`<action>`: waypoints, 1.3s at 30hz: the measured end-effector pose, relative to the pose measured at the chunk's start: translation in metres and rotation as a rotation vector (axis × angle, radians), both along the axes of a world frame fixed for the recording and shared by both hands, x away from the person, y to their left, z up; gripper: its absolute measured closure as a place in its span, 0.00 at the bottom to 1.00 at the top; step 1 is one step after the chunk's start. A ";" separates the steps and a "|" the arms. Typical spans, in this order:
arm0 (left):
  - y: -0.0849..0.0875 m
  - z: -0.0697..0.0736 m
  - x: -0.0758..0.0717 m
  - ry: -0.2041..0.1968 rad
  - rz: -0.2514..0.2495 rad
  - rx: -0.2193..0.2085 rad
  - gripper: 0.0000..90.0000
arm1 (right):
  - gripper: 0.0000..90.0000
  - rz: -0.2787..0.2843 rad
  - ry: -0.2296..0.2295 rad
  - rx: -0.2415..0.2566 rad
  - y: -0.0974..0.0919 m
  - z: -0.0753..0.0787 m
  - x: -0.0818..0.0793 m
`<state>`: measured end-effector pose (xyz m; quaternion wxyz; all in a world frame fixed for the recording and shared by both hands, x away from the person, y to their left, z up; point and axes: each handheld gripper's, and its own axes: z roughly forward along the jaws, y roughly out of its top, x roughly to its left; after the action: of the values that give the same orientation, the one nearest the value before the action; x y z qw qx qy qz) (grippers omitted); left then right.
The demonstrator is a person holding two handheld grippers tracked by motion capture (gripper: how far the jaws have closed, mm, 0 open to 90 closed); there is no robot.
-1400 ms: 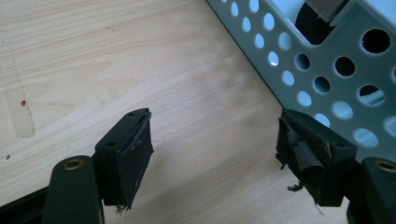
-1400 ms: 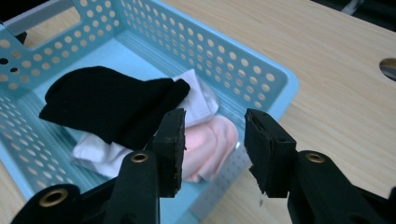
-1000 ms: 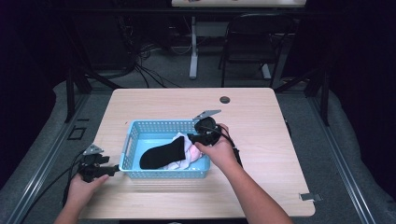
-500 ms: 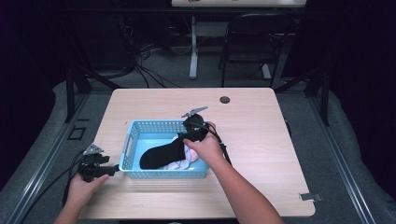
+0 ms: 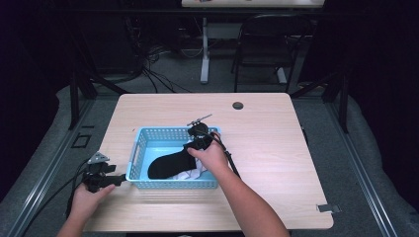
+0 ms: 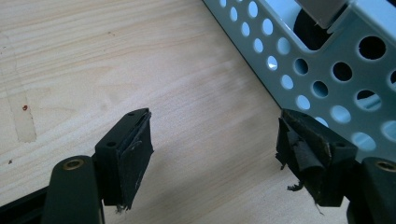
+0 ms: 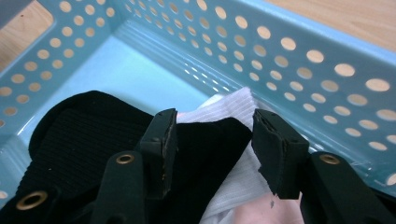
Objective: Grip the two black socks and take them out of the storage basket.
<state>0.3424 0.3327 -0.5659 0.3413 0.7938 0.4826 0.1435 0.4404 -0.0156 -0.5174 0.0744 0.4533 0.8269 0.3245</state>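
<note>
A light blue perforated basket [image 5: 173,183] stands on the wooden table, left of centre. In it lies a black sock [image 5: 168,163] on top of a white sock [image 5: 188,174]. My right gripper [image 5: 195,144] reaches down into the basket's right half. Its jaws have just been opening and now stand open [image 7: 212,126]. The black sock's [image 7: 79,126] cuff lies between them with no pad pressing on it, and the white sock [image 7: 229,102] peeks out beyond. My left gripper [image 5: 117,179] rests low by the basket's left wall [image 6: 327,70], open [image 6: 215,126] and holding nothing.
A round black grommet [image 5: 237,105] sits in the table near its far edge. A strip of tape [image 5: 328,208] marks the front right corner. Behind the table stand a dark chair [image 5: 272,44] and cables on the floor.
My right hand has moved left and down into the basket, and its jaws have spread apart over the black sock. The left hand has stayed put.
</note>
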 end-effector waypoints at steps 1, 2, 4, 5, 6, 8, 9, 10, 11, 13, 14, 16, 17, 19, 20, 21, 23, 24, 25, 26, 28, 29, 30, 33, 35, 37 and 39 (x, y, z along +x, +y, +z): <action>0.000 0.000 0.000 0.001 0.000 0.000 0.30 | 0.55 0.004 0.014 -0.009 0.000 -0.001 0.001; 0.000 0.000 0.000 0.001 0.000 0.000 0.30 | 0.55 -0.004 0.017 0.002 0.001 -0.002 0.001; 0.000 0.000 0.000 0.000 0.001 0.000 0.30 | 0.55 -0.002 0.032 0.008 0.002 -0.004 0.002; 0.000 0.000 0.000 0.001 0.001 0.000 0.30 | 0.56 0.002 0.040 0.006 0.003 -0.005 0.002; 0.000 0.000 0.000 0.001 0.001 0.000 0.30 | 0.57 -0.001 0.039 0.017 0.004 -0.006 0.002; 0.000 0.000 0.000 0.000 0.001 0.000 0.30 | 0.61 0.019 0.043 0.013 0.005 -0.006 0.001; 0.000 0.000 0.000 0.000 0.001 0.000 0.30 | 0.64 0.026 0.040 0.015 0.006 -0.006 0.001; 0.000 0.000 0.000 0.001 0.001 0.000 0.30 | 0.68 0.033 0.038 0.008 0.006 -0.006 0.000; 0.000 0.000 0.000 0.000 0.001 0.000 0.30 | 0.70 0.036 0.034 0.006 0.007 -0.005 -0.001; 0.000 0.000 0.000 0.000 0.000 0.001 0.30 | 0.74 0.048 0.037 0.003 0.007 -0.005 -0.002; 0.000 0.000 0.000 0.000 0.001 0.001 0.30 | 0.77 0.052 0.031 -0.004 0.008 -0.005 -0.003; 0.000 0.000 0.000 0.000 0.001 0.000 0.30 | 0.81 0.059 0.026 -0.013 0.008 -0.004 -0.003; 0.000 0.000 0.000 0.001 0.001 0.000 0.30 | 0.84 0.054 0.017 -0.005 0.008 -0.004 -0.004; 0.000 0.000 0.000 0.001 0.000 0.001 0.30 | 0.88 0.060 0.009 -0.002 0.008 -0.003 -0.005; 0.000 0.000 0.000 0.001 0.000 0.002 0.30 | 0.90 0.075 0.005 -0.009 0.008 -0.001 -0.005; 0.000 0.000 0.000 0.001 0.000 0.001 0.30 | 0.91 0.080 0.003 -0.008 0.008 0.000 -0.006; 0.000 0.000 0.000 0.002 0.000 0.001 0.30 | 0.93 0.093 -0.006 -0.012 0.009 0.002 -0.008; 0.000 0.000 0.000 0.002 0.000 0.000 0.30 | 0.94 0.087 -0.015 0.001 0.010 0.002 -0.009; 0.000 0.000 0.000 0.003 0.000 0.001 0.30 | 0.94 0.099 -0.028 -0.002 0.010 0.004 -0.011; 0.000 0.000 0.000 0.003 -0.001 0.001 0.30 | 0.95 0.106 -0.035 -0.004 0.010 0.005 -0.011; 0.000 0.000 0.000 0.003 -0.001 0.001 0.30 | 0.95 0.112 -0.054 0.010 0.010 0.008 -0.014; 0.000 0.000 0.000 0.003 -0.001 0.001 0.30 | 0.95 0.118 -0.060 0.011 0.010 0.011 -0.015; 0.000 0.000 0.000 0.003 -0.001 0.001 0.30 | 0.95 0.120 -0.069 0.016 0.010 0.013 -0.017; 0.000 0.000 0.000 0.003 0.000 0.001 0.30 | 0.95 0.133 -0.096 0.037 0.012 0.019 -0.021; 0.000 0.000 0.000 0.003 0.000 0.001 0.30 | 0.95 0.152 -0.112 0.040 0.014 0.025 -0.024; 0.000 0.000 0.000 0.003 0.000 0.001 0.30 | 0.95 0.163 -0.131 0.050 0.016 0.030 -0.029; 0.000 0.000 0.000 0.003 0.000 0.002 0.30 | 0.95 0.184 -0.141 0.037 0.017 0.034 -0.031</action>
<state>0.3426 0.3325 -0.5661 0.3398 0.7943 0.4830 0.1425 0.4091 0.0016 -0.4836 0.0940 0.3527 0.8516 0.3762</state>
